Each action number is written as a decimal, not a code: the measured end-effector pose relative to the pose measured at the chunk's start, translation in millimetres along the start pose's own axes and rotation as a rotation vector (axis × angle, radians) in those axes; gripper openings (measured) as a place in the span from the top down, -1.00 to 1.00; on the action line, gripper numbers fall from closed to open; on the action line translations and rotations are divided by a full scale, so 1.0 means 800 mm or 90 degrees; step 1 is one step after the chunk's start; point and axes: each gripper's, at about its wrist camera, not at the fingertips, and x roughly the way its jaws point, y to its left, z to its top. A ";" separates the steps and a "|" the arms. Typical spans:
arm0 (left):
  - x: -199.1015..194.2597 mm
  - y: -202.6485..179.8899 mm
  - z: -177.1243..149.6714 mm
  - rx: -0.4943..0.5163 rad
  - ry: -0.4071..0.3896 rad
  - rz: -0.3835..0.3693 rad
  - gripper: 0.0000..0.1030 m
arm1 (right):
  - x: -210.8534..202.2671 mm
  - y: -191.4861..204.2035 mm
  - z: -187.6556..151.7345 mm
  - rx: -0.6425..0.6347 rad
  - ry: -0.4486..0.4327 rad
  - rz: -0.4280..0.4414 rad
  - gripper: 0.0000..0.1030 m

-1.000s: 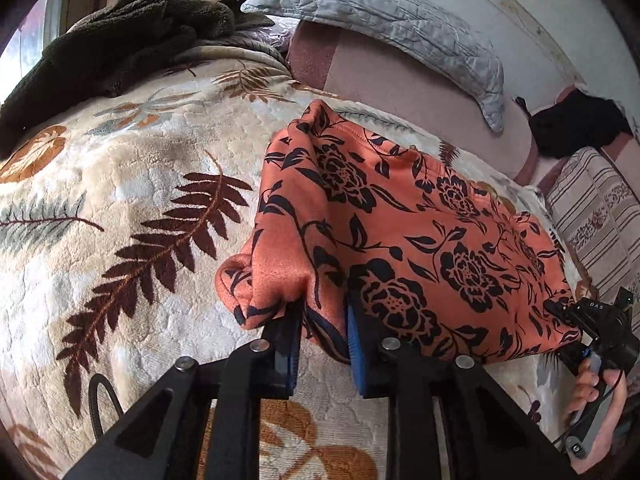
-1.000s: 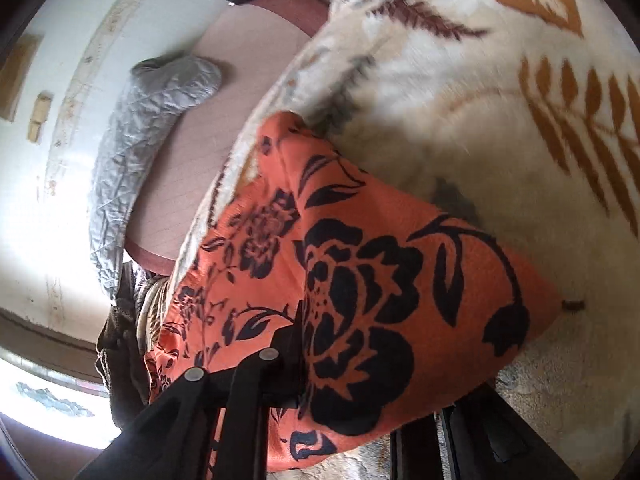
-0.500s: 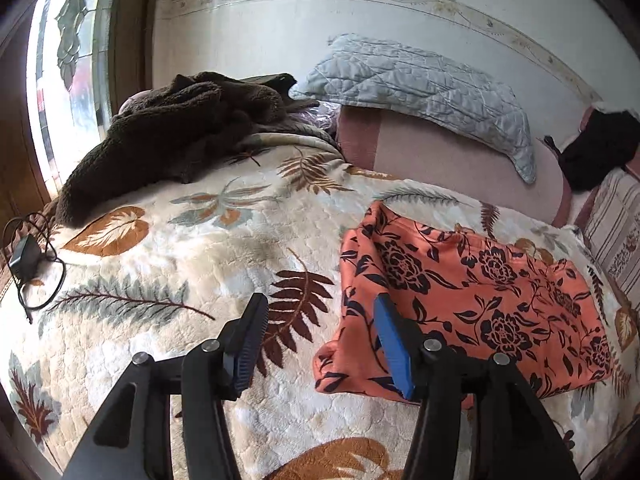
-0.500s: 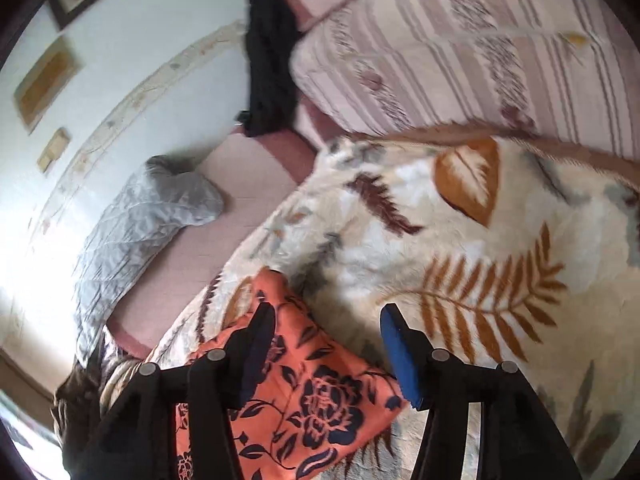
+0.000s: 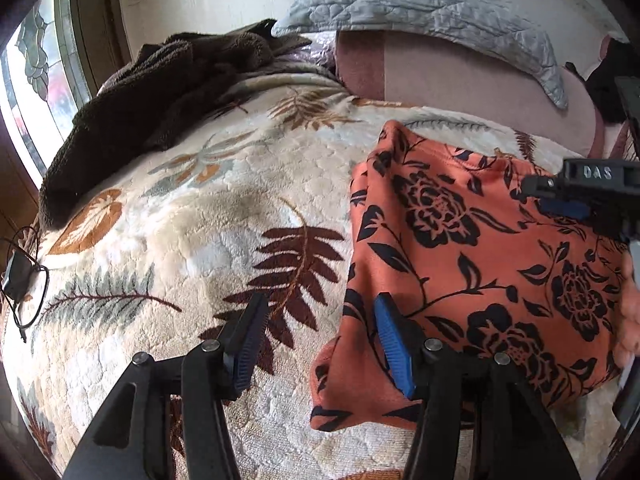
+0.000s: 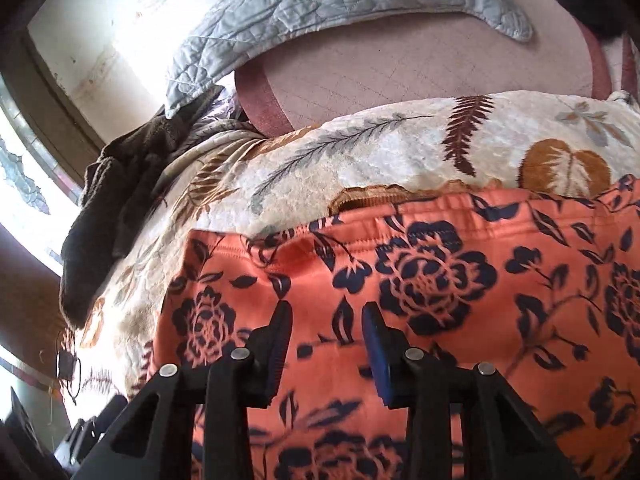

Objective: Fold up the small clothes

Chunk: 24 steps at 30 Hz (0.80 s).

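Garment [image 5: 472, 264] is shown part-folded on the bed [image 5: 208, 216], further folds judged outstanding; left tongs [image 5: 320, 344] opening at its 7 o'clock corner, right tongs [image 6: 326, 344] closing above it, both unladen.

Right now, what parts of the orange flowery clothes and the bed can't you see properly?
- Orange flowery garment: near edge hidden by gripper arms, both wrist views; right edge cut off.
- Underside folds: hidden by its top layer.
- Black thing with cord, left wrist view: too small to identify.
- Dark brown blanket: far end hidden behind its own pile.

Orange garment [image 5: 472, 264] with black roses, cream blanket [image 5: 224, 208] with brown fern leaves, grey quilted pillow [image 5: 424, 12], dark brown throw [image 5: 160, 80]
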 end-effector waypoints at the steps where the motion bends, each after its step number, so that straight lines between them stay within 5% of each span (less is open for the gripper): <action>1: 0.003 0.003 -0.001 -0.005 0.003 -0.005 -0.15 | 0.017 -0.001 0.011 0.009 0.005 -0.004 0.26; 4: 0.005 -0.001 -0.001 0.018 -0.002 0.006 -0.15 | 0.069 0.000 0.036 0.019 0.044 -0.046 0.29; 9: 0.000 -0.005 -0.001 0.040 -0.018 0.009 -0.15 | 0.072 -0.014 0.067 0.081 0.012 -0.035 0.29; 14: -0.031 -0.010 0.005 0.039 -0.088 -0.007 -0.15 | -0.007 -0.047 0.058 0.098 -0.031 0.006 0.29; 18: -0.056 -0.034 0.003 0.063 -0.130 -0.042 -0.21 | -0.084 -0.098 0.022 0.103 -0.035 -0.015 0.29; 21: -0.043 -0.062 -0.002 0.106 -0.099 -0.029 -0.33 | -0.118 -0.138 -0.013 0.104 -0.014 -0.073 0.29; 24: -0.005 -0.086 -0.017 0.146 0.001 -0.018 -0.33 | -0.121 -0.183 -0.045 0.142 0.039 -0.103 0.29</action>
